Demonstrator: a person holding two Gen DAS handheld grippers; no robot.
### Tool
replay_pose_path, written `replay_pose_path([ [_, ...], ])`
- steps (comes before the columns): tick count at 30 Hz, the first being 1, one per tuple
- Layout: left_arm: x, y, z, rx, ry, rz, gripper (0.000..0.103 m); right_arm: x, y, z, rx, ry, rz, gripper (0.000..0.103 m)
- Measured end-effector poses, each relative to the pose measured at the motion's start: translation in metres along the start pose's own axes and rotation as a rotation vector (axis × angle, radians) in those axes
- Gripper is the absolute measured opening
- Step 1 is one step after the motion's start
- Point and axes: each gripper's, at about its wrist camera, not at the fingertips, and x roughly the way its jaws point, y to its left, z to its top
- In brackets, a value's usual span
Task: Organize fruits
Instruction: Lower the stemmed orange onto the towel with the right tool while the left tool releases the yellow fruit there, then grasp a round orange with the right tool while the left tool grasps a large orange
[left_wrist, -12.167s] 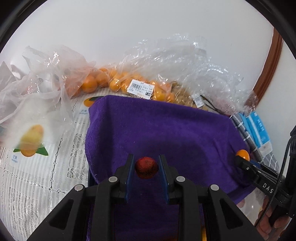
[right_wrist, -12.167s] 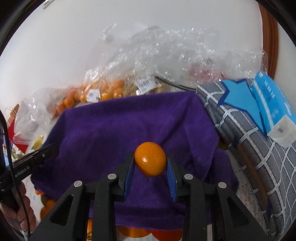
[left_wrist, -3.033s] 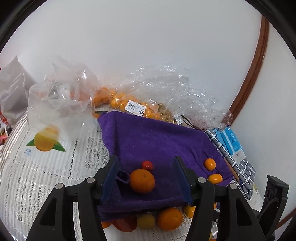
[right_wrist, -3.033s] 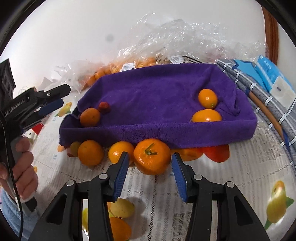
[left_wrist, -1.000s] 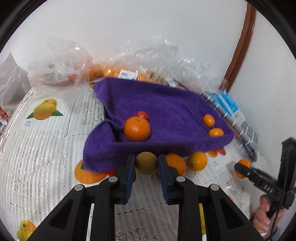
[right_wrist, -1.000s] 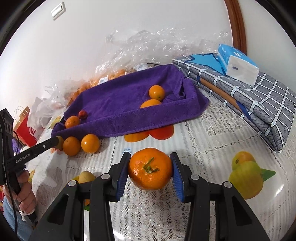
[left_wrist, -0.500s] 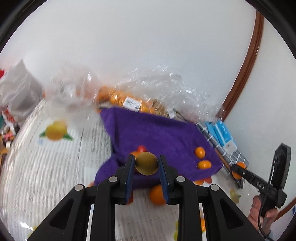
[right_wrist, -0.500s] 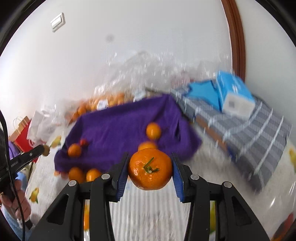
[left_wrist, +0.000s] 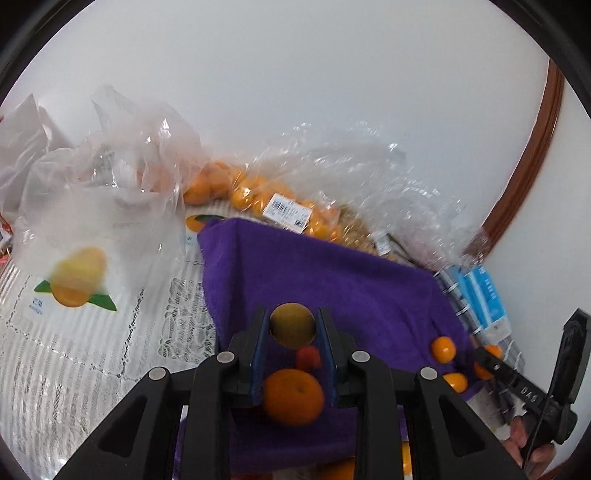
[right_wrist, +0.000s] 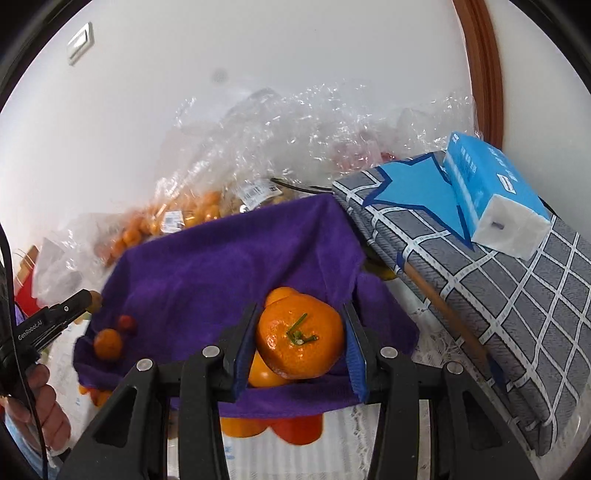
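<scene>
My left gripper (left_wrist: 292, 326) is shut on a small yellow-green fruit (left_wrist: 291, 325) and holds it above the left part of the purple towel (left_wrist: 332, 280). Below it on the towel lie an orange (left_wrist: 293, 397) and a small red fruit (left_wrist: 308, 357). Two small oranges (left_wrist: 443, 349) lie at the towel's right end. My right gripper (right_wrist: 301, 338) is shut on a large orange with a green stem (right_wrist: 300, 341), held over the right end of the towel (right_wrist: 221, 266), above two oranges (right_wrist: 280, 295) lying there. The left gripper also shows in the right wrist view (right_wrist: 88, 297).
Clear plastic bags of small oranges (left_wrist: 243, 192) lie behind the towel against the white wall. A grey checked cloth (right_wrist: 498, 295) with a blue tissue pack (right_wrist: 491, 188) lies to the right. Loose oranges (right_wrist: 240, 424) lie on the lace tablecloth (left_wrist: 92, 350) before the towel.
Both grippers have lifted their fruit off the tablecloth and carried it forward over the purple towel. The left one came over the left end, the right one over the right end.
</scene>
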Motion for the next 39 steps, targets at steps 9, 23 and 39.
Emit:
replay_pose_path([
  [9, 0.012, -0.007, -0.009, 0.058, 0.003, 0.070, 0.025, 0.017, -0.012, -0.004, 0.059, 0.036, 0.005, 0.043],
  [23, 0.012, -0.005, -0.009, 0.052, 0.007, 0.067, 0.025, 0.021, -0.004, -0.009, 0.025, 0.030, -0.011, 0.043],
  [39, -0.014, -0.007, -0.006, 0.066, -0.063, 0.067, 0.045, -0.027, 0.028, -0.019, -0.060, -0.030, -0.084, 0.065],
])
